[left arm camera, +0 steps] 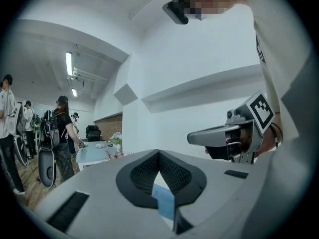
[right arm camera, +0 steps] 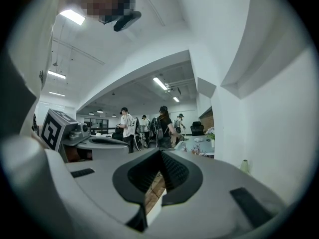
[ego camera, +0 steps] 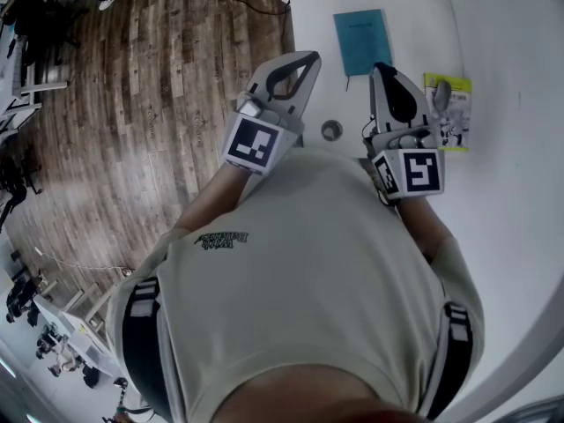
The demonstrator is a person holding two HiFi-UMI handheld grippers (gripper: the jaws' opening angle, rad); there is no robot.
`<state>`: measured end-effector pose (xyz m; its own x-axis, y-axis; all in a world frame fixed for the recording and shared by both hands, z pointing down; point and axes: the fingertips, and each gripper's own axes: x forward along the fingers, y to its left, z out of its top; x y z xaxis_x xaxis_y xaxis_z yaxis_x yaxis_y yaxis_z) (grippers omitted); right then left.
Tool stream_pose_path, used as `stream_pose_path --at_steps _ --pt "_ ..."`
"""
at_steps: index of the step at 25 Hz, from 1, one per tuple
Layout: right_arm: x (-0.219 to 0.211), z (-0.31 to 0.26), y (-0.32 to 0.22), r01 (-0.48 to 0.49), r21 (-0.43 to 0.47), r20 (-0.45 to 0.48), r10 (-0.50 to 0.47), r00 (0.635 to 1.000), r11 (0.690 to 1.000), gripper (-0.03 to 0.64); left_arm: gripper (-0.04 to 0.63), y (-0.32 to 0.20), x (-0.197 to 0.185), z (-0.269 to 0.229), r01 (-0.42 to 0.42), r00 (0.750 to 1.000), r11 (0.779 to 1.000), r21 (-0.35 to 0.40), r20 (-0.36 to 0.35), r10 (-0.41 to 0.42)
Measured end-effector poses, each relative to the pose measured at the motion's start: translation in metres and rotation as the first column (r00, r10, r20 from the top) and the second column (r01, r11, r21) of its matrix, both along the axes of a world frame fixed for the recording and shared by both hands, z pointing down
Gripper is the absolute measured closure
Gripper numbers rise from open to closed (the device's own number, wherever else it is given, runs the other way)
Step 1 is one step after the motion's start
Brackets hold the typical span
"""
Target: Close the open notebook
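notebook [ego camera: 361, 40] beyond left tongs [ego camera: 308, 57], right tongs [ego camera: 381, 67]

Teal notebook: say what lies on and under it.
Nothing rests on the teal notebook; its cover looks bare. It lies flat on the white table. The right gripper hides one near corner; anything beneath is unseen.

Teal notebook [ego camera: 362, 39], white table [ego camera: 511, 192], brown plank-patterned floor [ego camera: 159, 104].

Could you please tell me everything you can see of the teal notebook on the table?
The teal notebook lies flat on the white table, near its edge by the wooden floor. It appears closed: only one plain matte cover shows. It is a thin rectangle, slightly skewed, and nothing lies on it.
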<state>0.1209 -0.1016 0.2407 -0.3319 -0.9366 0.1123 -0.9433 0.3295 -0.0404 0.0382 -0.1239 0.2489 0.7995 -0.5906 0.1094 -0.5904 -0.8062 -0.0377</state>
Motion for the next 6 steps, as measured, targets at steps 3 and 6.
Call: stream_pose_path --at_steps 3,6 --pt "-0.0014 -0.0009 0.0005 0.003 0.000 -0.006 -0.003 1.000 1.000 0.615 0.583 0.0010 0.0004 -0.0009 -0.008 1.000 1.000 -0.013 -0.011 0.007" --pt "-0.0026 -0.0005 0.0009 0.005 -0.002 -0.009 -0.005 1.000 1.000 0.615 0.583 0.0012 0.0006 -0.0023 -0.012 1.000 0.999 -0.029 -0.028 0.012"
